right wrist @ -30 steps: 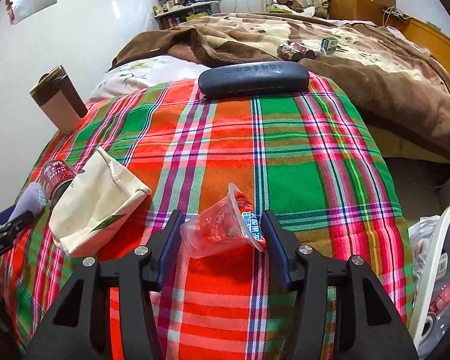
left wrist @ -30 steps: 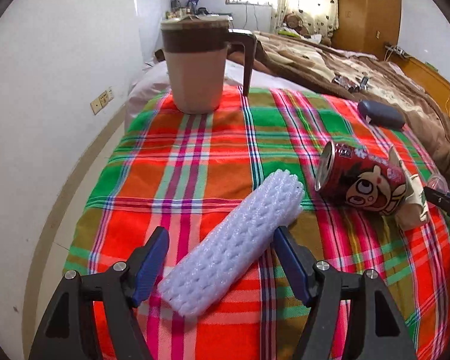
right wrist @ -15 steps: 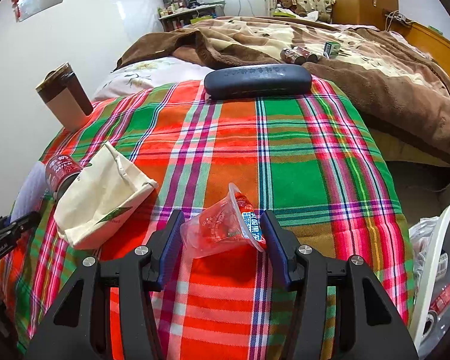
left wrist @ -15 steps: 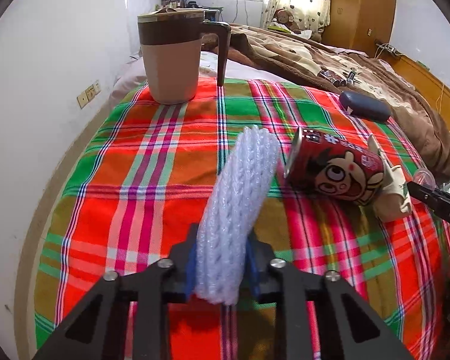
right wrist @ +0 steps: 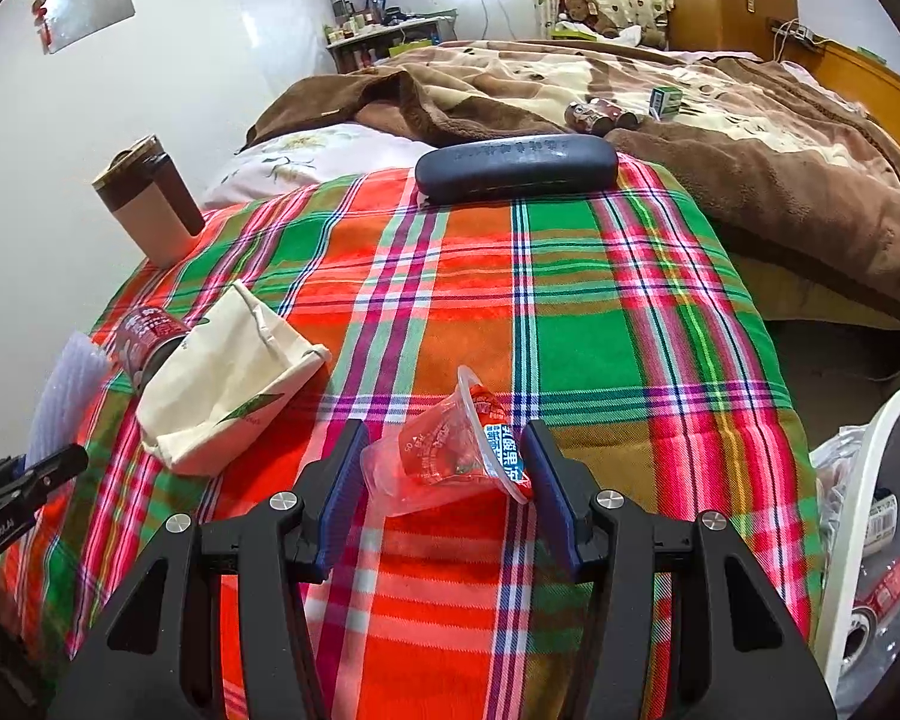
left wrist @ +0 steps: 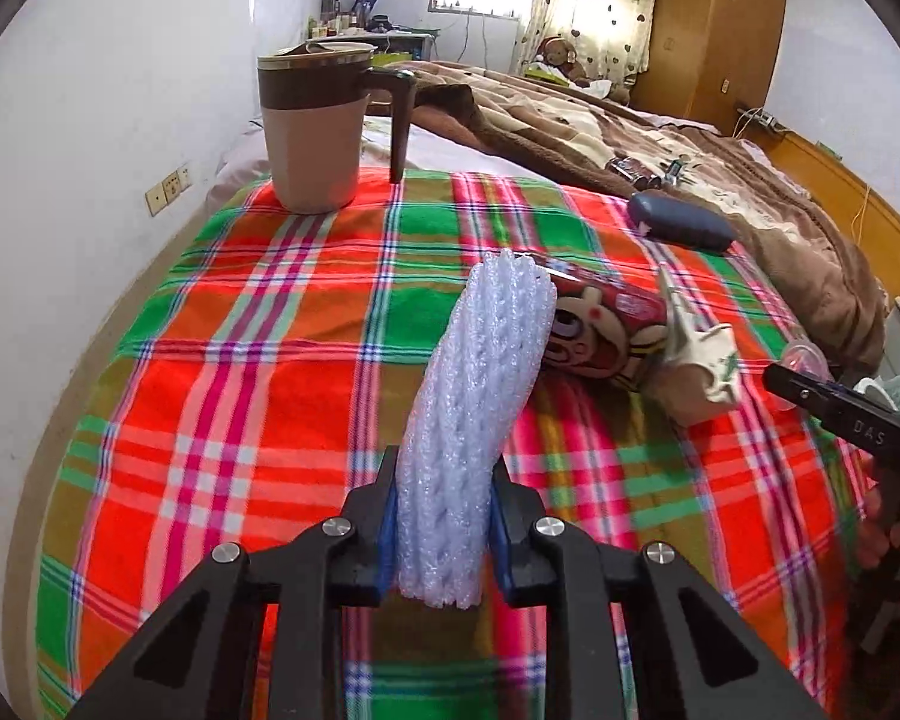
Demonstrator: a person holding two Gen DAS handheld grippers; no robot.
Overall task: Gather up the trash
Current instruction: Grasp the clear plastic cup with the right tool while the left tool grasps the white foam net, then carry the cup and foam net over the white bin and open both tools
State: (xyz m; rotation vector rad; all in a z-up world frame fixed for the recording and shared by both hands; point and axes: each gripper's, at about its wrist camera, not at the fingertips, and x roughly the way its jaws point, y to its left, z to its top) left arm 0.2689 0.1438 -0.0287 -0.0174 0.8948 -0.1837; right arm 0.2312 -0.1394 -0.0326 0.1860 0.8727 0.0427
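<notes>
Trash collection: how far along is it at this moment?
Done: some wrappers already lie in the bin. In hand: left tongs are shut on the foam net sleeve; right tongs flank the plastic cup, not visibly squeezing it. Left: red can and paper bag.

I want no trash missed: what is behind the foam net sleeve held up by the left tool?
Behind the foam net sleeve lies a red drink can on its side, its open end hidden by the foam. A cream paper bag rests against its far end.

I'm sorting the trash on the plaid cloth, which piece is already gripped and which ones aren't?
The white foam net sleeve, pinched between the left gripper fingers. The red can and clear plastic cup lie loose.
</notes>
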